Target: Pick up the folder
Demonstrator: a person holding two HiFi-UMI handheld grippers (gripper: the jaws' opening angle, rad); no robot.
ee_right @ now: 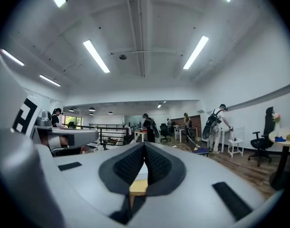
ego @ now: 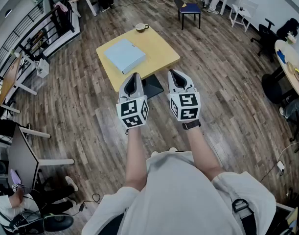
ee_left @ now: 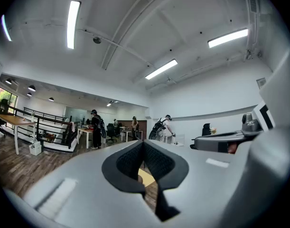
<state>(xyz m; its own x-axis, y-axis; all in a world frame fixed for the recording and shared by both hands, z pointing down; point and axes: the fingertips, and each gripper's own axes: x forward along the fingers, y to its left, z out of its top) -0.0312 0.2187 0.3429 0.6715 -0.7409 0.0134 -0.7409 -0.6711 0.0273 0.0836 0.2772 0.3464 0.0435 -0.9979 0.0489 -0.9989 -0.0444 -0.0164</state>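
Left tool (ego: pixel 134 76) and right tool (ego: pixel 174 73) were both closed on nothing, near the yellow worktop (ego: pixel 159 50) bearing a pale blue folder (ego: pixel 125 55) and a cup (ego: pixel 141 27), contents unclear.

The folder (ego: pixel 125 55) looks like matt pale-blue card or plastic. The desk (ego: pixel 161 53) has a smooth, dull yellow top, with a glossy cup (ego: pixel 141 27) at its twelve o'clock edge. The floor (ego: pixel 80 106) is grainy wood plank. The left gripper (ego: pixel 134 77) and right gripper (ego: pixel 175 75) have matt grey plastic shells and dimpled black pads (ee_right: pixel 130 165).

An open office: desks (ee_left: pixel 12 119), swivel chairs (ego: pixel 265 35), ceiling strip lights (ee_right: pixel 96 56).
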